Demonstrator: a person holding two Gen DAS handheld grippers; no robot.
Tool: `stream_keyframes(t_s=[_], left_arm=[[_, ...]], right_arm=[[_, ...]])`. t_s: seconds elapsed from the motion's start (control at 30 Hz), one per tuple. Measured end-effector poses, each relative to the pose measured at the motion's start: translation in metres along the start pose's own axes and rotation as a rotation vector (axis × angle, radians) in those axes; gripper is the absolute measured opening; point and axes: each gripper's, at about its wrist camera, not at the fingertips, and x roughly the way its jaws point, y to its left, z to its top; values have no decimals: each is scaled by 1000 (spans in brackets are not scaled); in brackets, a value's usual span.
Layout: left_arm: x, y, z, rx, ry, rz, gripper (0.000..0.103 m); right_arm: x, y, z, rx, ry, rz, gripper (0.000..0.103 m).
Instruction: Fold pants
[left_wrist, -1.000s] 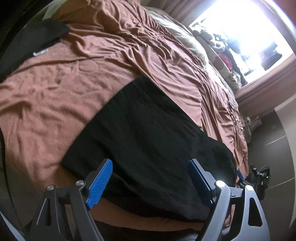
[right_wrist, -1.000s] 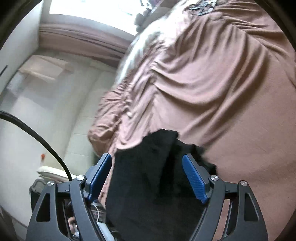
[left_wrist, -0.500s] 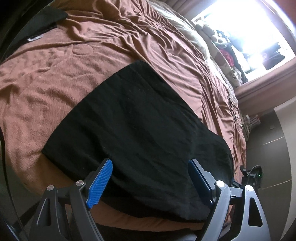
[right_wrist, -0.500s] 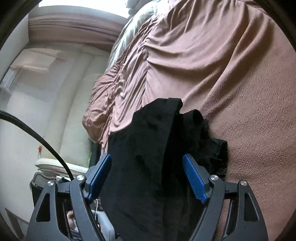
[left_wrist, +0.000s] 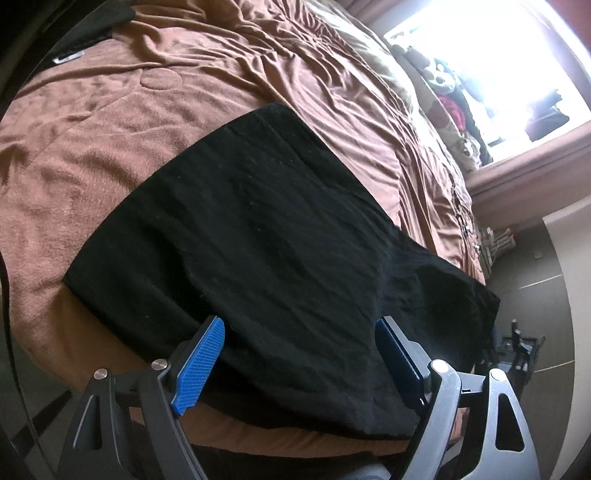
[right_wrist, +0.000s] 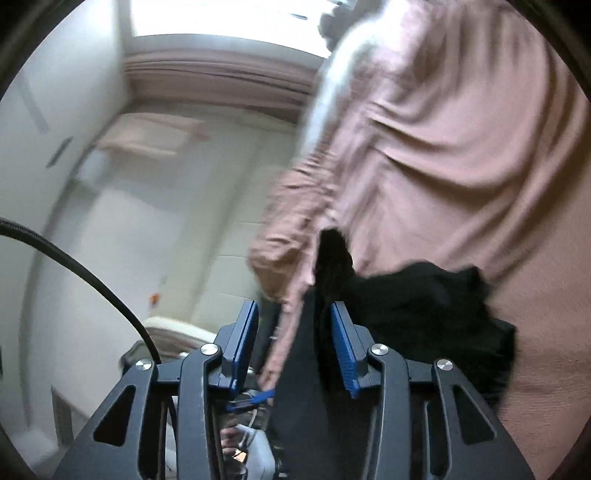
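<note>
- Bedroom: bed with wrinkled brown bedspread (left_wrist: 221, 110), bright window (left_wrist: 498, 55) past its far end, grey floor (left_wrist: 546, 295) off the bed's right side.
- Black pants (left_wrist: 277, 240) lie flat on the bedspread at the near edge of the bed, as a broad panel running from the bed's middle to that near edge; the right end drapes over the corner of the bed.
- Second dark item (left_wrist: 92, 26) sits at the far left corner of the bed, well apart from the pants.
- Left gripper (left_wrist: 299, 354): jaws wide, hovering just above the near hem of the pants. Blue pads (left_wrist: 201, 363) straddle a wide span of cloth, no pinch, nothing held.
- Right wrist view is motion-blurred: bedspread (right_wrist: 461, 147) fills the right side, pale wall (right_wrist: 129, 203) and floor to the left, black cable (right_wrist: 92, 280) crossing at left.
- Right gripper (right_wrist: 291, 332): jaws have just been closing, now about half closed. A hanging fold of the pants (right_wrist: 424, 306) at the bed's edge runs between them.
- Right pad sits against the cloth; a gap shows beside the left pad, so not clamped.
- Bunched rest of that pants end sits just to the right of the right gripper on the bedspread.
</note>
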Motion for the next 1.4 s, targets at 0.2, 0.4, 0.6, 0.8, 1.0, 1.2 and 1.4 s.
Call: stream_keyframes(t_s=[0.2,0.4,0.6,0.8,1.0,1.2,1.4], left_arm=[[1,-1,0,6,-1,10,85],[5,-2,-1,6,4,15,85],[5,-2,-2,0,5,15,85],[4,1,-4,-6,2,6,85],[6,4,-9,-8,6,12,85],[1,6,-12,-8,4,13,85],[-12,9,-14,-18,-17,13,85]], right_arm=[[-19,-8,-8,13,-34,-174,42],[-9,-21,-12,60,10,-311,70],[20,-32,3,70,69,-400,78],[34,-13,17,40,134,-494,78],[37,10,19,-54,158,-504,61],[30,9,15,-106,152,-549,27],[32,32,13,-181,113,-556,15]])
